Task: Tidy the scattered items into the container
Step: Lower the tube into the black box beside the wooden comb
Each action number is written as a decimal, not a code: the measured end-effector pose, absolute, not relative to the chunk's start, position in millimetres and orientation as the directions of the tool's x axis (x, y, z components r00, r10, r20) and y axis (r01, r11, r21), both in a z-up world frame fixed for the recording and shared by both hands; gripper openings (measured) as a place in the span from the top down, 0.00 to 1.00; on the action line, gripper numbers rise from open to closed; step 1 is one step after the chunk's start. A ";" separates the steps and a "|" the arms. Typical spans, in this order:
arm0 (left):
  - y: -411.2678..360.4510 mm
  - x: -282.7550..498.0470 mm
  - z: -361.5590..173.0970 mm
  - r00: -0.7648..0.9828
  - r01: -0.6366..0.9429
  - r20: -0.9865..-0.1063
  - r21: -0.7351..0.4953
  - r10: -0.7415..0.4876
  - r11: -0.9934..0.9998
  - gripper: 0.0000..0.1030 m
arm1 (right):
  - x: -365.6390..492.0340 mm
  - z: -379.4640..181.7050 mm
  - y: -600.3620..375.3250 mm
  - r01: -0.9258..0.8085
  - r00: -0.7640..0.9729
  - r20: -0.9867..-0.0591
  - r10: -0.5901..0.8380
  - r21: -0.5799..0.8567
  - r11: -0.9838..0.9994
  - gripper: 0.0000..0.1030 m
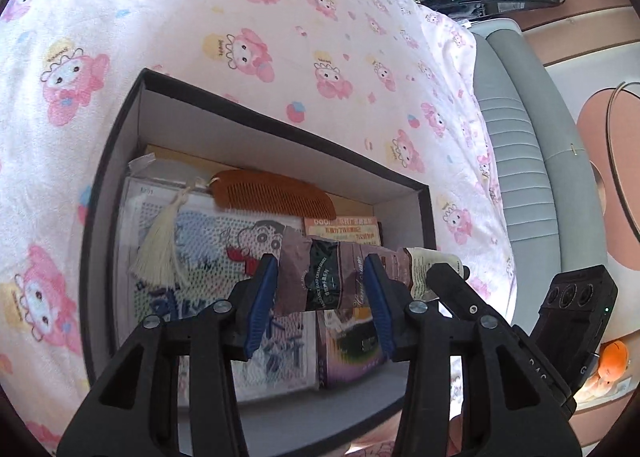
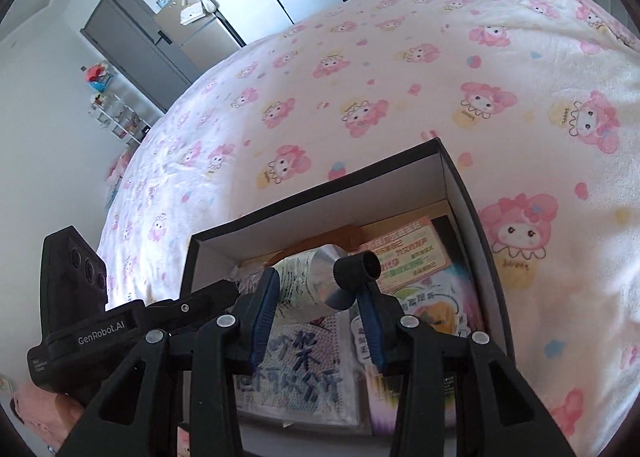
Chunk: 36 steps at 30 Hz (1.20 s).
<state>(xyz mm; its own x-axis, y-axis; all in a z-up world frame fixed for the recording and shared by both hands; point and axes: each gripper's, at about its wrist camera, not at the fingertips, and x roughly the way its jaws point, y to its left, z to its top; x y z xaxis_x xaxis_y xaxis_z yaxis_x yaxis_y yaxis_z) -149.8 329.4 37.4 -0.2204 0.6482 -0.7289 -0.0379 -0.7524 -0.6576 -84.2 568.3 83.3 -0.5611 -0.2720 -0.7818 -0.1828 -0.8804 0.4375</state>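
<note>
A black box [image 1: 276, 129] with white inner walls lies on the bed; it also shows in the right wrist view [image 2: 460, 173]. Inside lie a brown comb [image 1: 276, 193] with a cream tassel [image 1: 160, 245], bead-art packs [image 1: 208, 241] and small cartons [image 1: 340, 227]. Both grippers hold one hand cream tube crosswise above the box. My left gripper [image 1: 324, 289] is shut on its crimped brown end [image 1: 332, 281]. My right gripper [image 2: 320, 293] is shut on its cap end [image 2: 308, 285], black cap [image 2: 358, 265] pointing right.
The bed is covered by a white blanket with pink cartoon figures [image 1: 280, 17]. A grey padded bed edge [image 1: 516, 137] runs at the right. A grey door [image 2: 132, 41] and a white shelf with toys [image 2: 116, 113] stand at the far left.
</note>
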 end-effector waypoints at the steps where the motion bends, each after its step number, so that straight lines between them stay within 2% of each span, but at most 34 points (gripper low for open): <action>1: 333.5 -154.2 30.4 -0.213 -0.028 -0.740 -0.648 0.638 -0.761 0.57 | -90.8 74.7 571.6 -0.195 -0.547 -0.793 -0.270 0.434 -0.880 0.66; 10: 352.4 -168.7 -9.8 -0.164 0.021 -0.804 -0.582 0.571 -0.813 0.57 | -122.2 24.0 586.7 -0.284 -0.398 -0.869 -0.292 0.420 -0.862 0.61; 17: 339.3 -160.3 -4.7 -0.184 0.043 -0.784 -0.609 0.593 -0.792 0.56 | -116.7 33.1 586.6 -0.270 -0.395 -0.872 -0.288 0.410 -0.871 0.61; 26: 339.1 -140.4 -5.9 -0.138 0.029 -0.838 -0.537 0.529 -0.843 0.60 | -101.6 51.0 591.9 -0.237 -0.398 -0.864 -0.308 0.421 -0.875 0.61; 30: 356.5 -138.0 -5.4 -0.109 0.004 -0.887 -0.451 0.448 -0.892 0.63 | -103.4 43.5 580.0 -0.214 -0.344 -0.905 -0.250 0.335 -0.918 0.61; 36: 379.0 -148.5 -3.4 -0.103 -0.020 -0.875 -0.474 0.473 -0.881 0.63 | -117.3 35.8 568.3 -0.165 -0.311 -0.936 -0.166 0.225 -0.960 0.61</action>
<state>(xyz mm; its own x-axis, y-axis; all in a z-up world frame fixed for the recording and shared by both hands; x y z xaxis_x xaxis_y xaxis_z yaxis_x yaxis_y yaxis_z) -148.5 379.0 -3.4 -0.1032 0.4729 -0.8750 -0.0202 -0.8805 -0.4735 -117.3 568.3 35.8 -0.3113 -0.1658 -0.9357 -0.1651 -0.9603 0.2250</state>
